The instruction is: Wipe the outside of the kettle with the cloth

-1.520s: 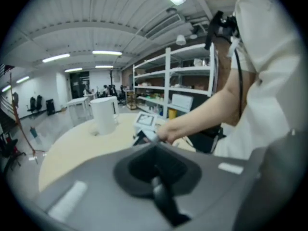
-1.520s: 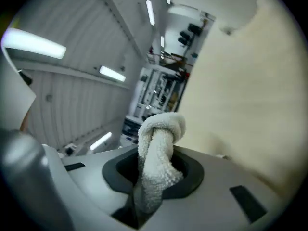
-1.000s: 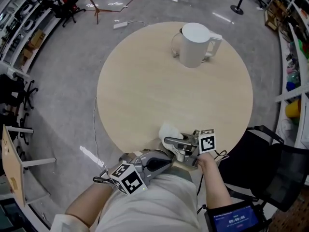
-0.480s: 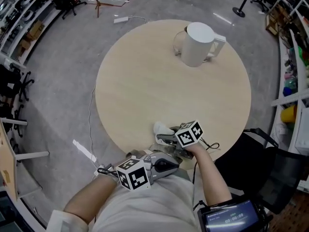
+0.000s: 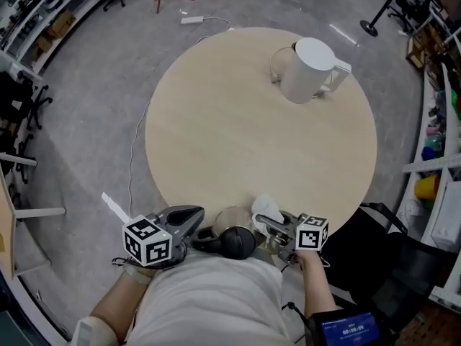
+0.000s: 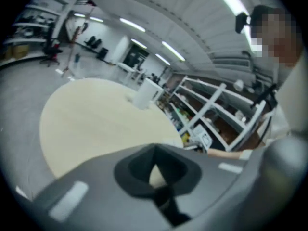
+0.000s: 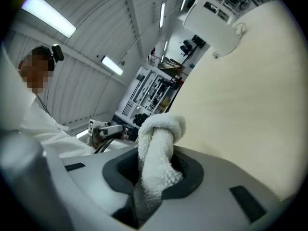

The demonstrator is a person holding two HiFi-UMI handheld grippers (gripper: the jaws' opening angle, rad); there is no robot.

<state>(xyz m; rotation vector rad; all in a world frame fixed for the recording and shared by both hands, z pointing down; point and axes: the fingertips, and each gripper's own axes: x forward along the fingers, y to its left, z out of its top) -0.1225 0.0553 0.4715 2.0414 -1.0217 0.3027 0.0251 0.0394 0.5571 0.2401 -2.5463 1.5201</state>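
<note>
Cloth in the right gripper, kettle across the counter. My right gripper (image 5: 272,226) is clamped on the white cloth (image 5: 266,209), a folded bunch of terry pinched between the two jaws, with its rounded end poking out ahead of the tips. In the right gripper view the cloth (image 7: 156,153) fills the gap completely, so the jaws stand only as far apart as the fabric's thickness. I judge it is held this way so that the soft end, not the gripper, meets whatever I wipe.

My left gripper (image 5: 189,218) hangs to the left of the right one, off the near rim of the round counter (image 5: 238,143). The left gripper view shows its jaws drawn together with nothing between them, only a sliver of pale counter beyond. It carries nothing and touches nothing. My guess is that it is kept free to steady the kettle.

The white kettle (image 5: 311,71) stands upright far ahead of both grippers, near the opposite rim of the counter, lid on, handle turned to the right. It is well apart from the cloth, and no wiping contact has been made. The reach across the bare counter looks like the next demand.
</note>
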